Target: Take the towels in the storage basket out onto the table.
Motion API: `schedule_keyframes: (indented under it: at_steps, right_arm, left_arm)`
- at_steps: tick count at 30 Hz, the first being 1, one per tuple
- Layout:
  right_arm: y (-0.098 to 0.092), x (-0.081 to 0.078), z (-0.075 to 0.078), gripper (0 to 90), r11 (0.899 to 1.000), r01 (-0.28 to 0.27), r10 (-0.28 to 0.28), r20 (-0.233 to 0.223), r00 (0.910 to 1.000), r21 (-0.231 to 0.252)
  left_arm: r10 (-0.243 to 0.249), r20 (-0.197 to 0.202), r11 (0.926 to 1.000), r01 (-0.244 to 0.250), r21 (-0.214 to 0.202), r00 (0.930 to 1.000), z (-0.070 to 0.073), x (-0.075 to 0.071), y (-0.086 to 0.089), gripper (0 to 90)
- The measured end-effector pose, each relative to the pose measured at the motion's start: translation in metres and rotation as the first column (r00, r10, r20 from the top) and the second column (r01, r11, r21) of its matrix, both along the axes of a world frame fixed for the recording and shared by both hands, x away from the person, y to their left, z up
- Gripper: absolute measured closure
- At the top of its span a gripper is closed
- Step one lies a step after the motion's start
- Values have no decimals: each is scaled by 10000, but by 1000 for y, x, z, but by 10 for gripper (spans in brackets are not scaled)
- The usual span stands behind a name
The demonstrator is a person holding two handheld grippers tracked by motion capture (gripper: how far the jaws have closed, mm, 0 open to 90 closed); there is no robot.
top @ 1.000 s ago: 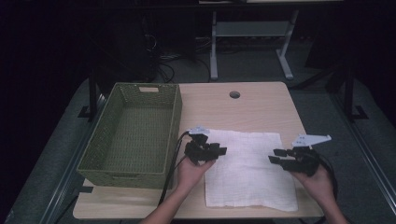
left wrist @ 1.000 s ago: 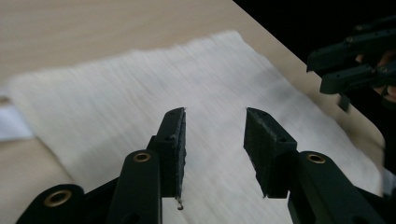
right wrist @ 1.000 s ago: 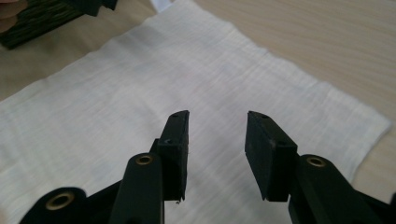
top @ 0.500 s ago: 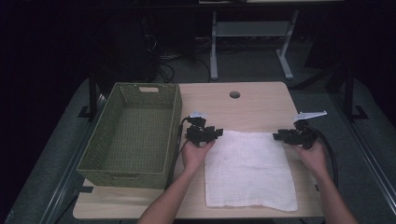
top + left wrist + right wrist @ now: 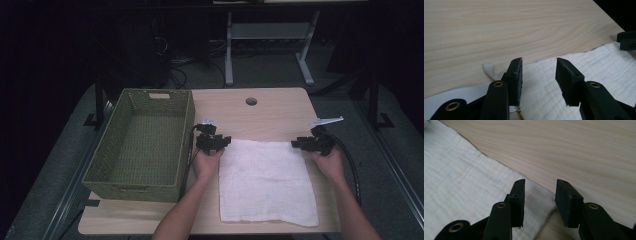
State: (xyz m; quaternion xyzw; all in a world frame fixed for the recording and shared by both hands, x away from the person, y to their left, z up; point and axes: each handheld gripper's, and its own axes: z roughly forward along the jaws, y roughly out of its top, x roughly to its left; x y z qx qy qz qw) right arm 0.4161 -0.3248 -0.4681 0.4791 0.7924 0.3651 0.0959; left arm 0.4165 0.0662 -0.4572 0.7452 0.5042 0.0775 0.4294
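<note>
Beyond the light wooden surface, a white-legged desk frame stands on dim grey floor, with tangled cables left of the frame.

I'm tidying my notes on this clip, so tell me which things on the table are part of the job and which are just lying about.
In the job:
- cloth, flat on the table
- left gripper, open at its far left corner
- right gripper, open at its far right corner

Lying about:
- basket, left of the cloth, untouched
</note>
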Motion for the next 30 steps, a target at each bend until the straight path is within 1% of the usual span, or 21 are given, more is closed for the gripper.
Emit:
schedule_keyframes:
  at_steps: [2,3,5,6,7,10,12,14,16,17,18,21,22,24,25,28,30]
  right_arm:
    - [1,0,0,595,9999,84,-83,40,10000,-62]
    - [0,0,0,593,9997,153,-153,33,9999,-207]
    - [-1,1,0,589,9995,199,-197,59,9998,-237]
    - [-1,1,-1,590,9994,282,-282,3,9996,-220]
    - [-1,2,-1,589,9994,271,-271,-2,9996,-198]
    - [0,2,-3,593,9994,297,-297,-3,9996,-176]
    - [1,2,-3,620,9995,255,-254,31,9997,-193]
    - [3,2,-3,681,9996,187,-186,42,9998,-199]
    - [3,2,-3,754,9998,66,-67,-41,10000,-162]
    - [3,2,-3,789,9999,30,-31,-92,10000,-115]
    - [3,2,-3,823,10000,4,-5,-184,9998,-87]
    - [1,2,-3,844,9999,-62,65,-355,9993,91]
    - [0,2,-3,847,9999,-121,125,-400,9991,116]
    - [-1,1,-2,851,9998,-131,137,-476,9988,121]
    - [-4,1,-1,853,9997,-180,188,-478,9987,171]
    - [-11,-1,2,854,9992,-187,202,-420,9989,341]
    - [-14,-2,6,853,9990,-201,217,-392,9990,402]
  left_arm:
    - [150,-3,9998,-150,144,9999,-1,1,1,551]
    - [195,-21,9997,-195,133,9998,-2,1,1,549]
    - [368,144,9992,-370,136,9992,-2,2,3,543]
    - [386,140,9992,-387,126,9992,-3,2,3,536]
    - [387,54,9992,-388,113,9992,-4,3,3,530]
    - [386,-144,9989,-382,282,9992,-9,5,2,527]
    - [378,-374,9986,-363,378,9986,-13,6,2,530]
    - [311,-305,9988,-299,378,9991,-15,5,1,554]
    - [106,-435,9998,-98,174,9990,-16,5,0,600]
    - [64,-557,10000,-65,-26,9984,-17,6,0,638]
    - [69,-627,9999,-75,-99,9980,-17,6,0,671]
    - [-180,-828,9993,152,-343,9964,-20,7,-1,795]
    - [-258,-869,9990,225,-385,9959,-20,7,-1,821]
    - [-363,-878,9978,313,-584,9955,-20,7,-2,852]
    - [-415,-826,9974,364,-619,9957,-19,6,-1,858]
    - [-454,-592,9944,394,-983,9972,-14,6,-2,870]
    - [-493,-541,9923,427,-1164,9973,-11,6,-2,872]
